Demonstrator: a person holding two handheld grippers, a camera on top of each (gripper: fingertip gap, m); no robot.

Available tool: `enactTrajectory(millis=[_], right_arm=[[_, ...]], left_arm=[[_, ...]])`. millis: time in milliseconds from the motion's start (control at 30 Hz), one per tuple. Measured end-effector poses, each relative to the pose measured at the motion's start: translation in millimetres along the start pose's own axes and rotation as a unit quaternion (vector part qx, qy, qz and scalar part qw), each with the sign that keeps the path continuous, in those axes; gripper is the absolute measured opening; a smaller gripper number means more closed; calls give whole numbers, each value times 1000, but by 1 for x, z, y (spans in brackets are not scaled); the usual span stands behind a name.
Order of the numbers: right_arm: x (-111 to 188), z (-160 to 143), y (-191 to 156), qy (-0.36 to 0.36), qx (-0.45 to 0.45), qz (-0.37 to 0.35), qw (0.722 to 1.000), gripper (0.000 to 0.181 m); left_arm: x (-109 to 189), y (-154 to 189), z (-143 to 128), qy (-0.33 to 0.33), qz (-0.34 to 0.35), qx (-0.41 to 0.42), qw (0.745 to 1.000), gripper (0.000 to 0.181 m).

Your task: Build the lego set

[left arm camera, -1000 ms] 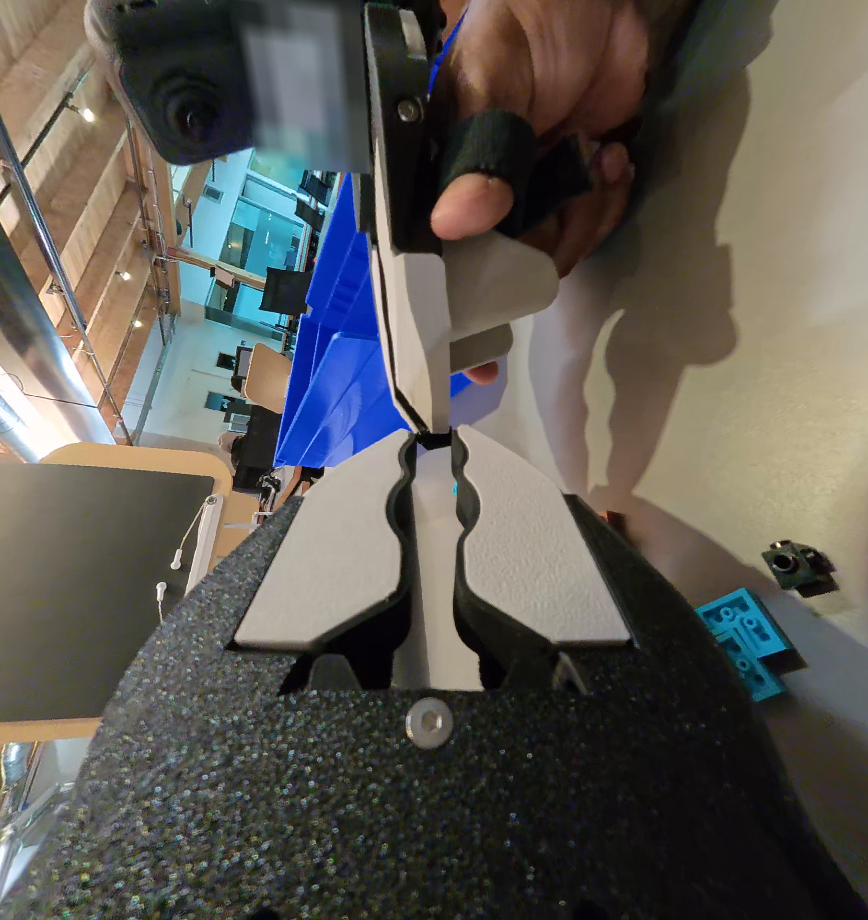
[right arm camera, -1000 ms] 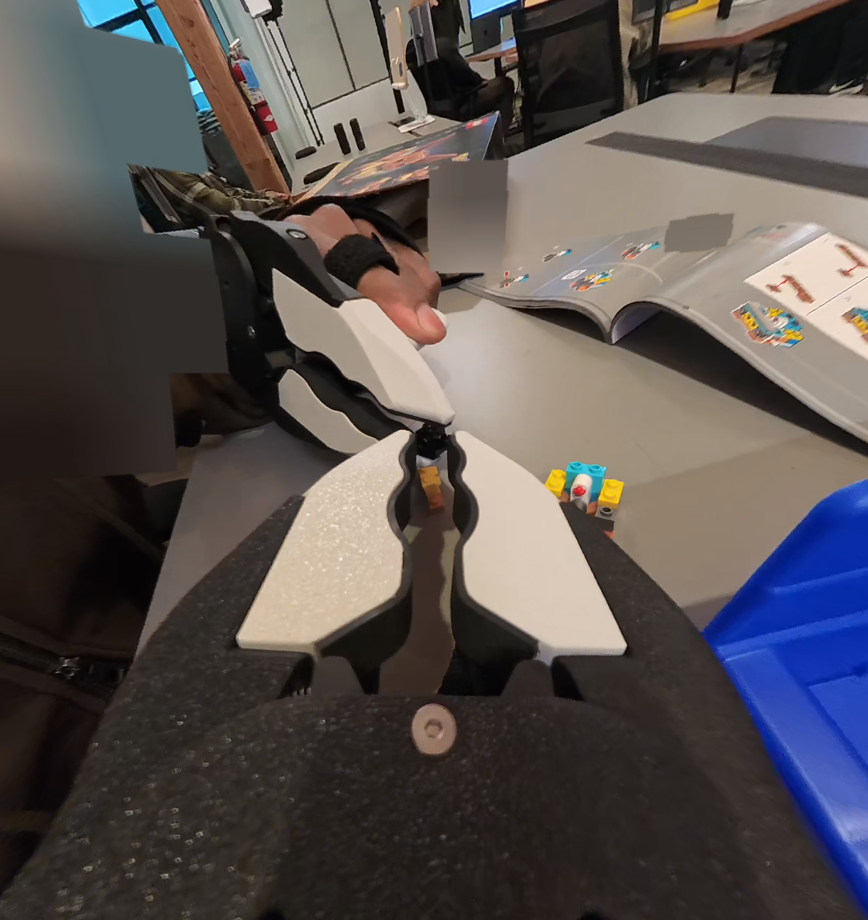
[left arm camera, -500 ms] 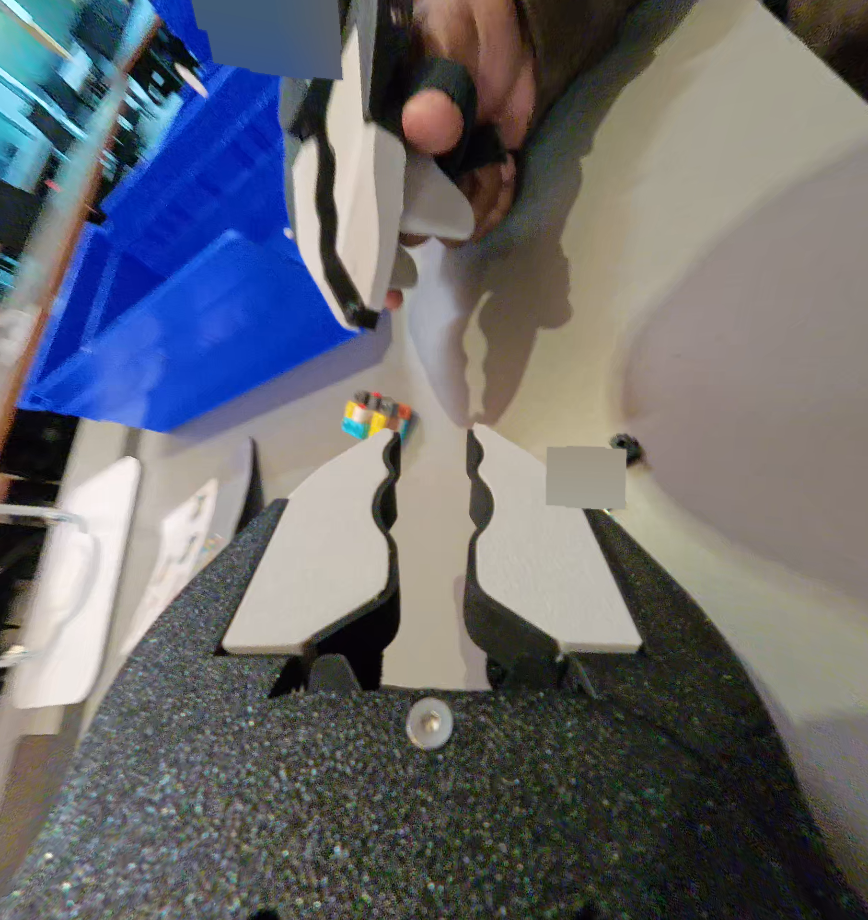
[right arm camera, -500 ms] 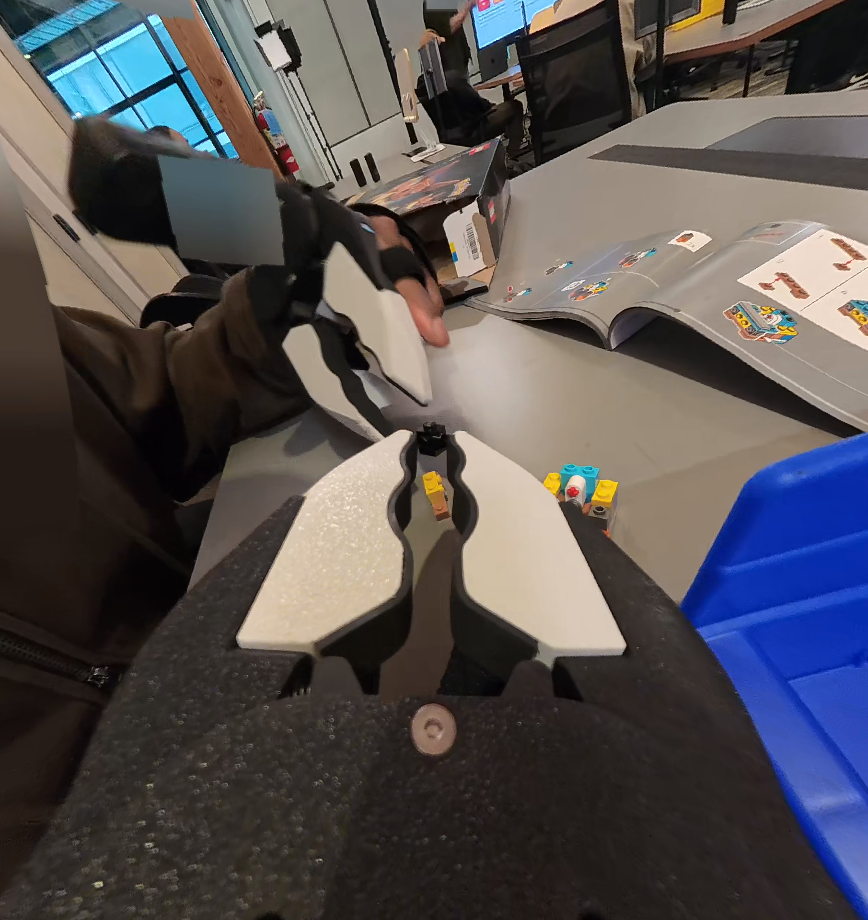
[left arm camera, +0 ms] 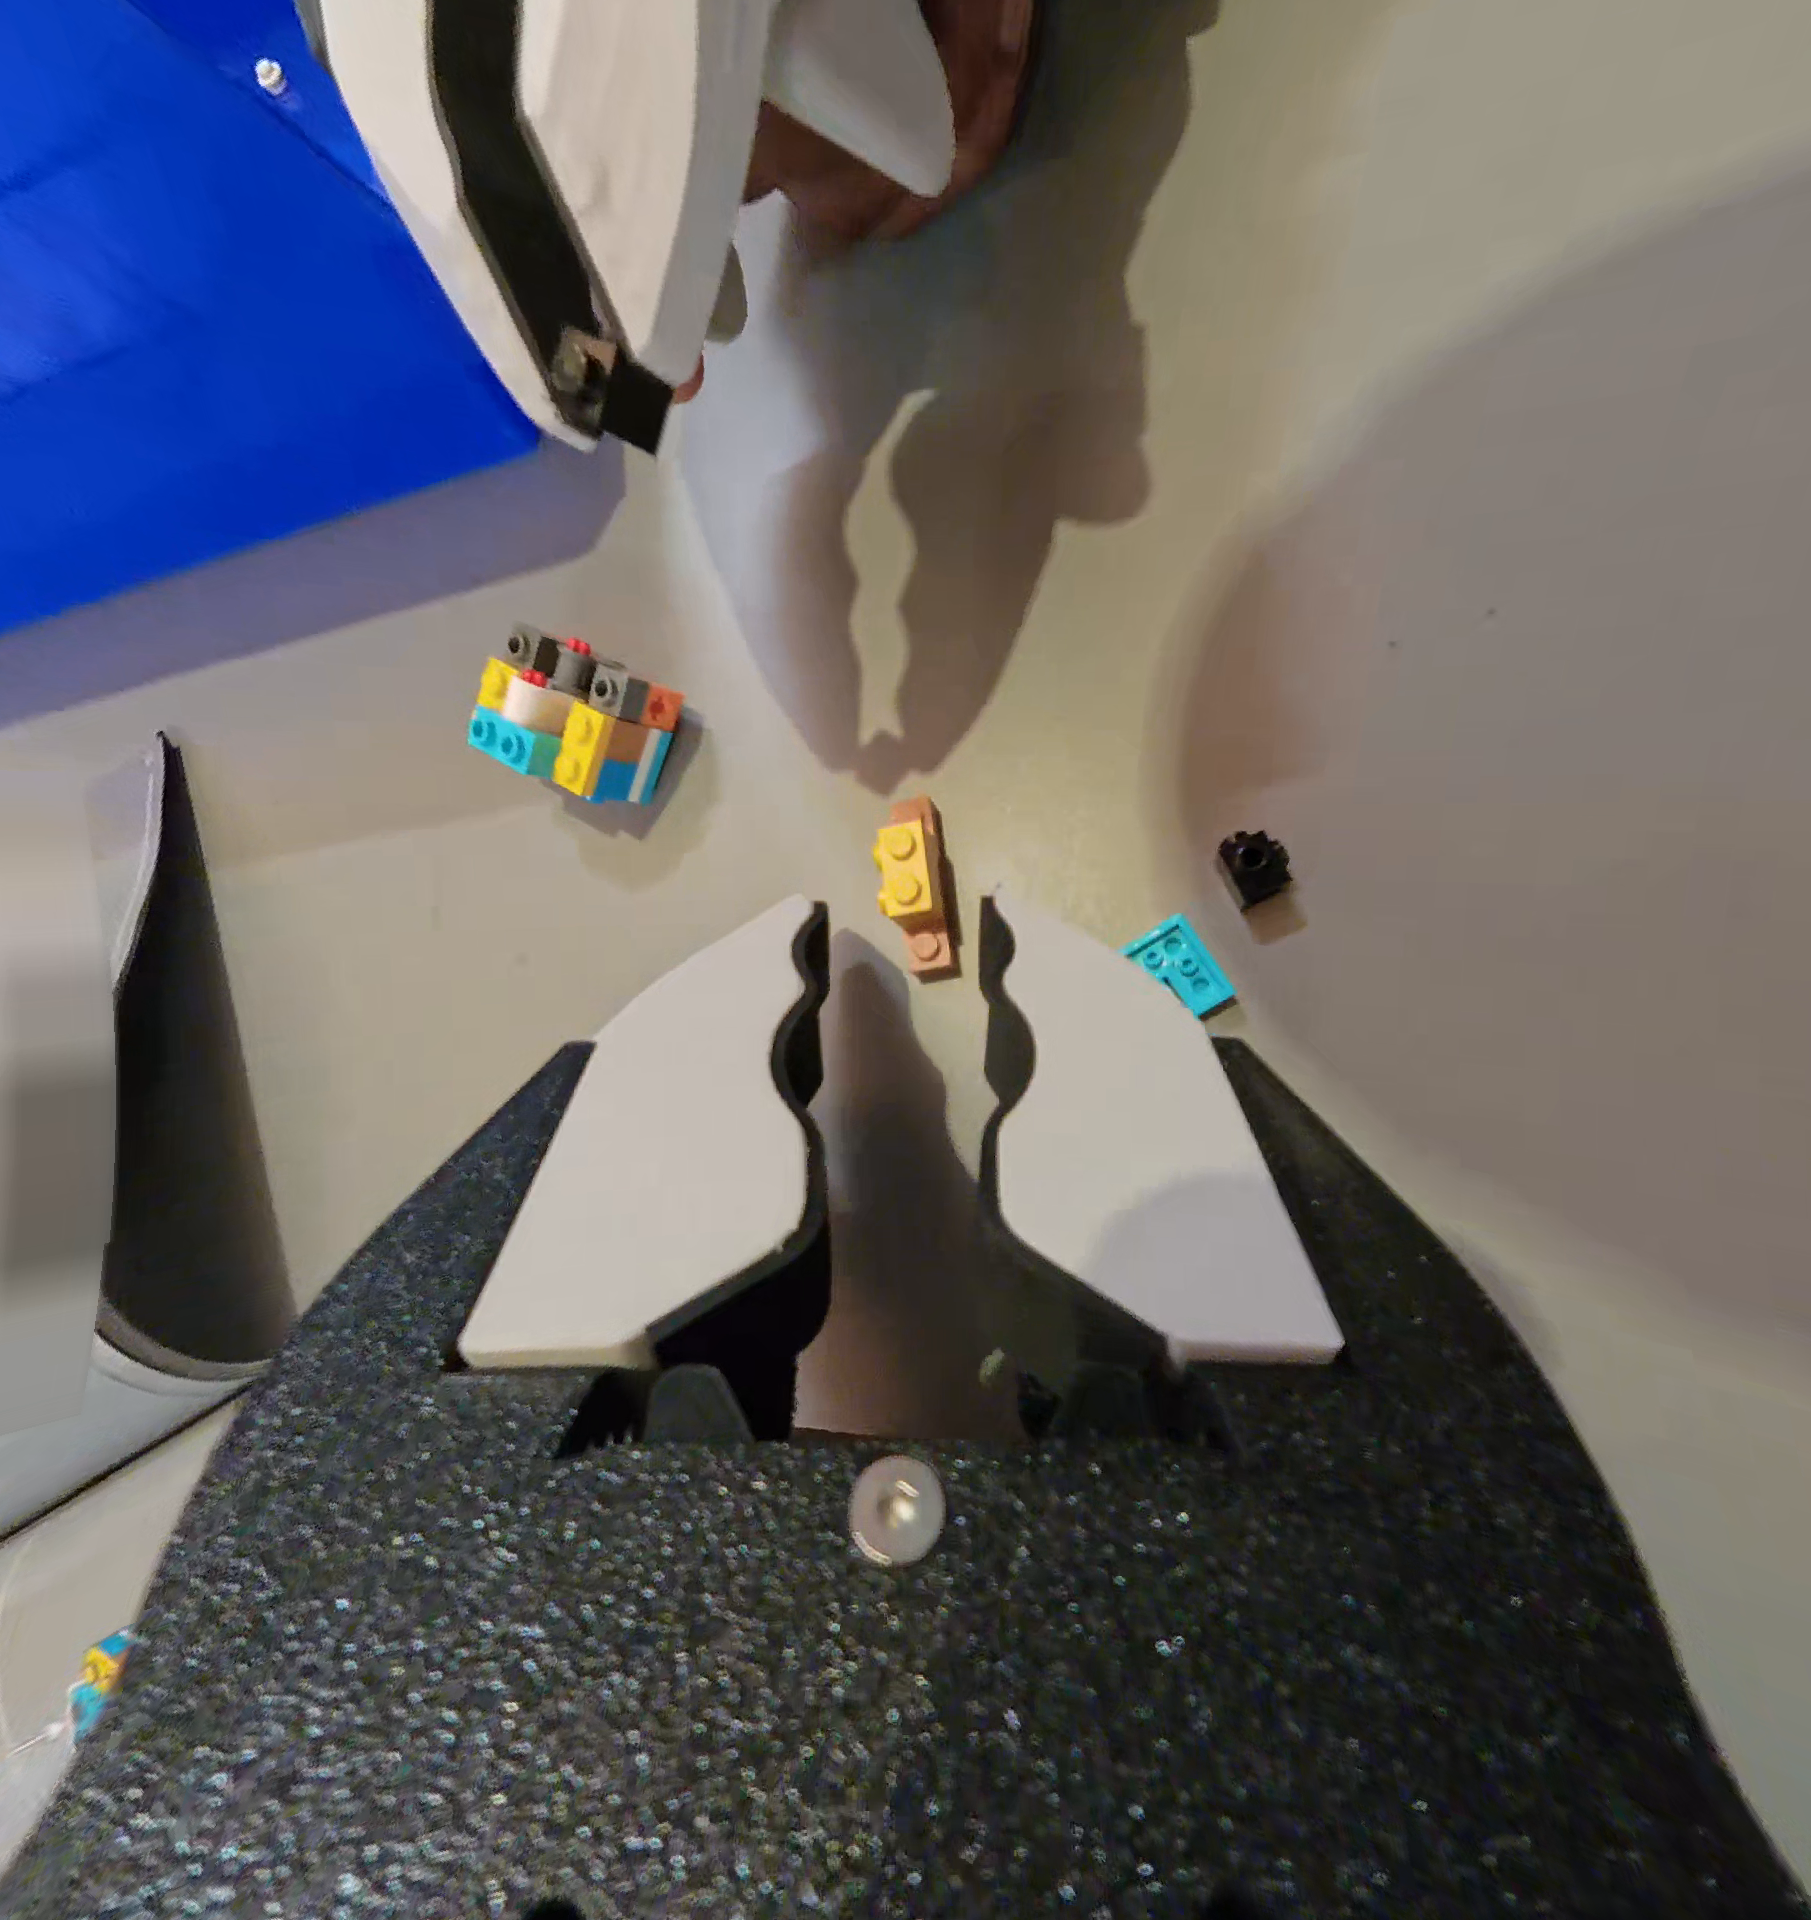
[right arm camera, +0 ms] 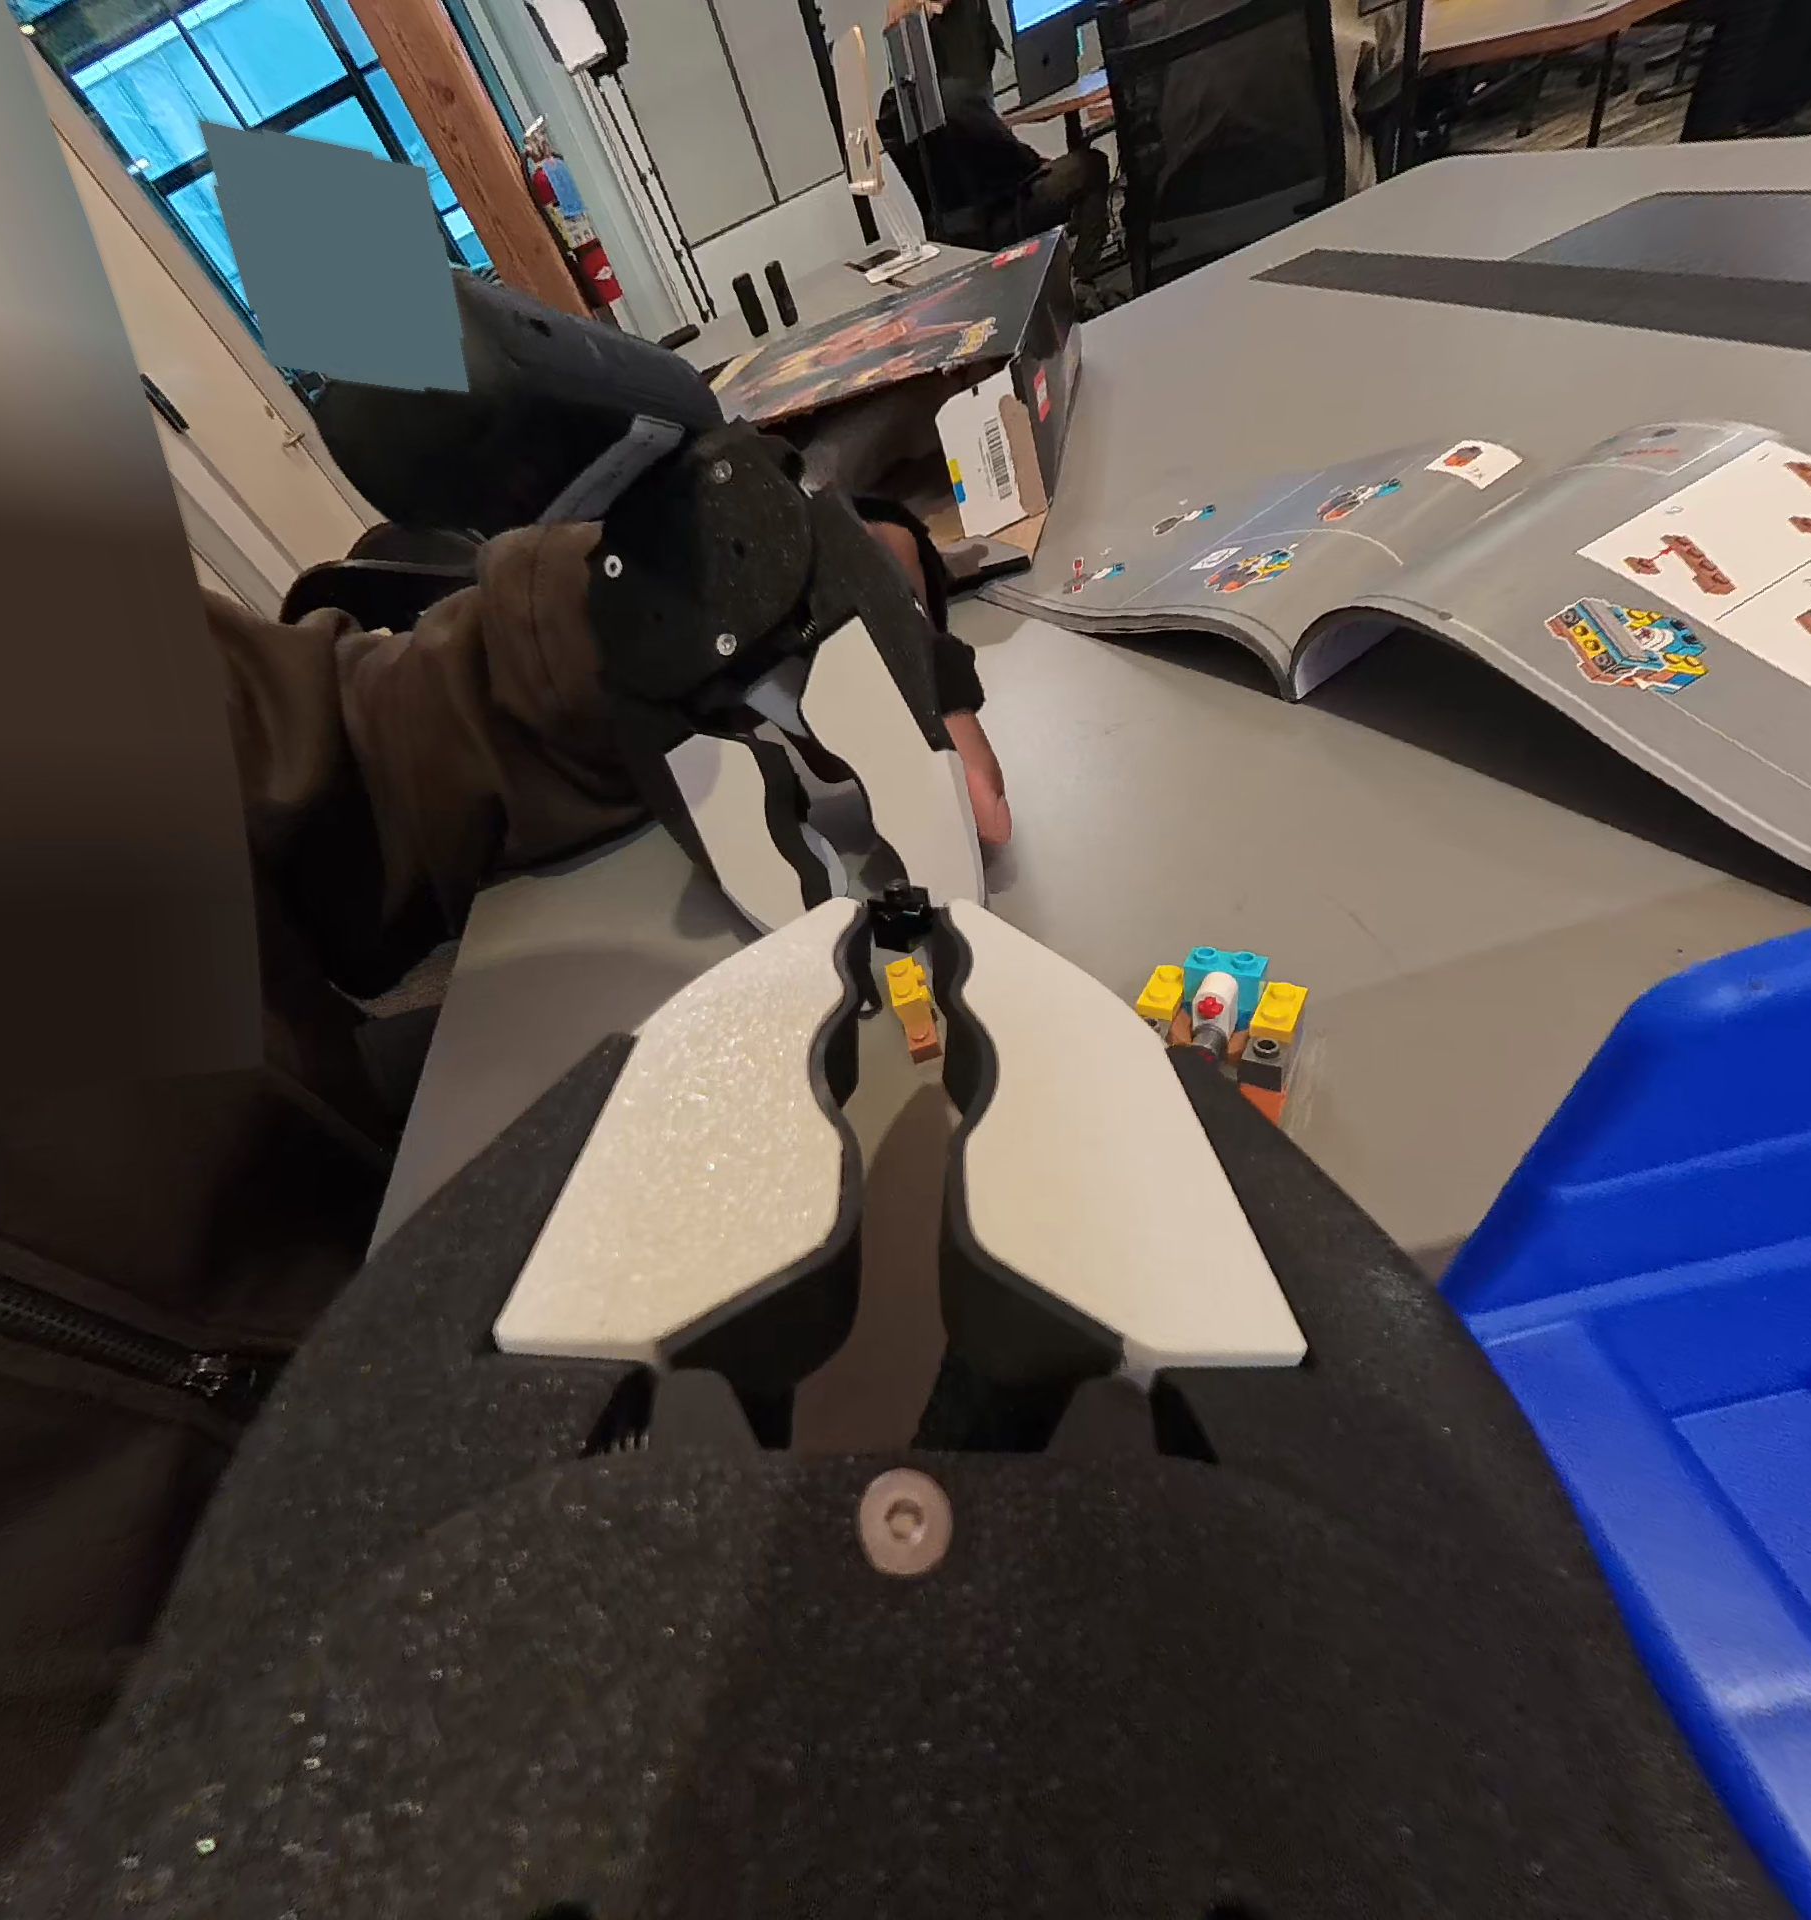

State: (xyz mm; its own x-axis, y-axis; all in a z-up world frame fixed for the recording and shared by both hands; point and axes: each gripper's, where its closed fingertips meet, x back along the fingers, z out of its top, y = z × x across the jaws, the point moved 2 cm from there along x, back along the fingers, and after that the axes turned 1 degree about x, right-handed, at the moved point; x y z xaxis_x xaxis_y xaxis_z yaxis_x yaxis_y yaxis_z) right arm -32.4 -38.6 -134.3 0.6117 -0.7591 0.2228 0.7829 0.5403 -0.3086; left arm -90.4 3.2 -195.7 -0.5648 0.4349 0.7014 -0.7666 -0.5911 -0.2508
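**Lego build (left arm camera: 574, 722) sits on the bench (left arm camera: 1503, 623); right claw (right arm camera: 906, 914) grips one black piece**

There is one build: a small block of yellow, teal, brown, grey and white bricks with red studs. It stands on the grey bench just beside the one blue bin (left arm camera: 153, 312), touching neither claw.

Three loose parts lie on the bench near it:
- One yellow-brown piece (left arm camera: 916, 883), a yellow brick on a brown plate, lies just ahead of the left claw (left arm camera: 901, 904).
- One teal plate (left arm camera: 1181, 964) lies flat, just beside that claw's right finger.
- One loose black piece (left arm camera: 1252, 857) sits a little beyond the plate, apart from it.

A fourth part, the held black piece (right arm camera: 903, 914), is off the bench. The right claw is clamped on it at the very fingertips, above the yellow-brown piece. In the left wrist view the same claw hangs tip-down in front of the bin with the small dark part pinched at its end.

The left claw is empty and its fingers stand apart. They point down at the bench on either side of the yellow-brown piece, and no contact with it shows. In the right wrist view this claw's tips sit low, just behind the held black piece, and a brown sleeve (right arm camera: 413, 727) runs back from it.

One open booklet (right arm camera: 1503, 582) lies farther back on the bench with build pictures on its pages. One open box (right arm camera: 932, 353) lies on its side behind it.
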Motion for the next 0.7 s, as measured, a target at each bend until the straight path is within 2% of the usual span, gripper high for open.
enactTrajectory(millis=[700], right_arm=[[-2, -1, -4, -2, 16, 6, 1000, 11]], left_arm=[[-5, 1, 3, -8, -16, 22, 1000, 11]])
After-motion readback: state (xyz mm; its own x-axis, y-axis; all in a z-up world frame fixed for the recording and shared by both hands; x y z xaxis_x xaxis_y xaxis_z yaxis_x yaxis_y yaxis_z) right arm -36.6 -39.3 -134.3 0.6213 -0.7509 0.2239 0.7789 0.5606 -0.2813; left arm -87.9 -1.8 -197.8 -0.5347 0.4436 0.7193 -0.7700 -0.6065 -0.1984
